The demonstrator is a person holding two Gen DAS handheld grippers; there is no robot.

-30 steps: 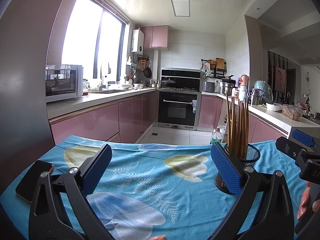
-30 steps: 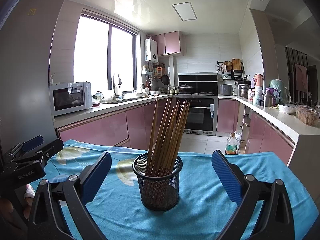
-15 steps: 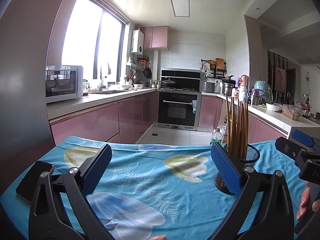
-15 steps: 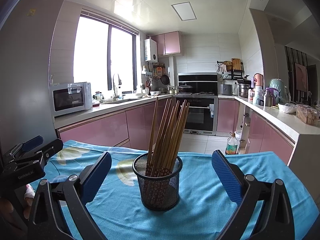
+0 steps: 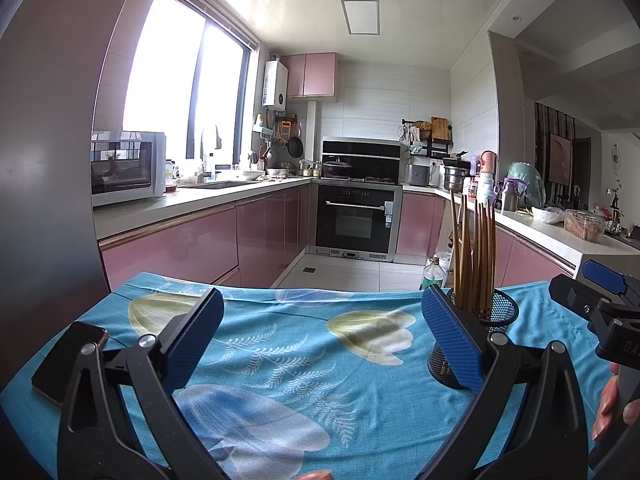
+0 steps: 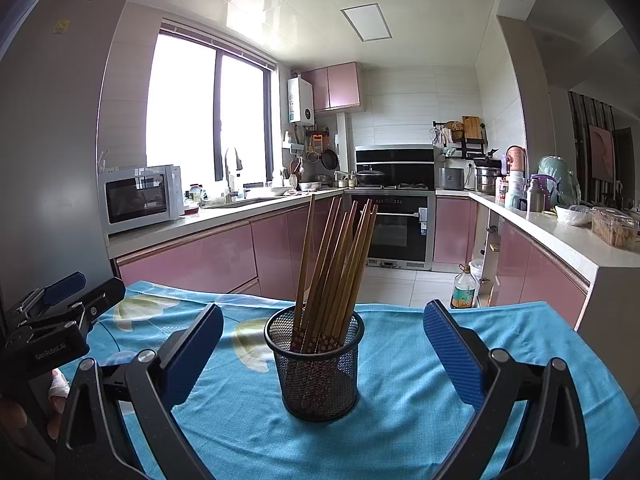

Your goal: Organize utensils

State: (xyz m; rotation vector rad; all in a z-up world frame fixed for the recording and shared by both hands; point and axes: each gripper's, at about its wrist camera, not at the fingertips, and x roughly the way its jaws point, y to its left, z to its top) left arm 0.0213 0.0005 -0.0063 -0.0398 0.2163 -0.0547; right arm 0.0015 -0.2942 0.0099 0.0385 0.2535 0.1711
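Both grippers were over a table covered w/ a blue floral cloth [image 6: 420,420]. Right gripper [image 6: 320,354]: jaws stood wide apart, nothing between the blue pads except open air and the mesh holder further ahead. Left gripper [image 5: 322,336]: jaws likewise wide, pads clear of any item, only cloth visible between them.

Task item: a bundle of brown chopsticks [image 6: 336,264] stood in a black mesh holder [image 6: 316,368], which sat upright on the cloth. In the right wrist view the holder was centred betw. the two fingers but apart from both, not touched. Chopsticks leaned to the right, tips fanned out above the rim; patterned ends were down inside the mesh. Exact count could not be told.

In the left wrist view the same holder [image 5: 498,316] appeared just behind the right-hand finger, partly hidden by it, w/ the chopsticks [image 5: 474,256] rising nearly vertical. The right gripper body showed at the far right edge of that view, w/ fingers of the person's hand [image 5: 608,404] below it.

Other items: a dark phone [image 5: 70,356] lay flat on the cloth at its left edge, well apart from the holder. Background: pink kitchen cabinets [image 6: 192,260], microwave [image 6: 140,198] on the left counter, built-in oven [image 6: 394,224] at the rear.
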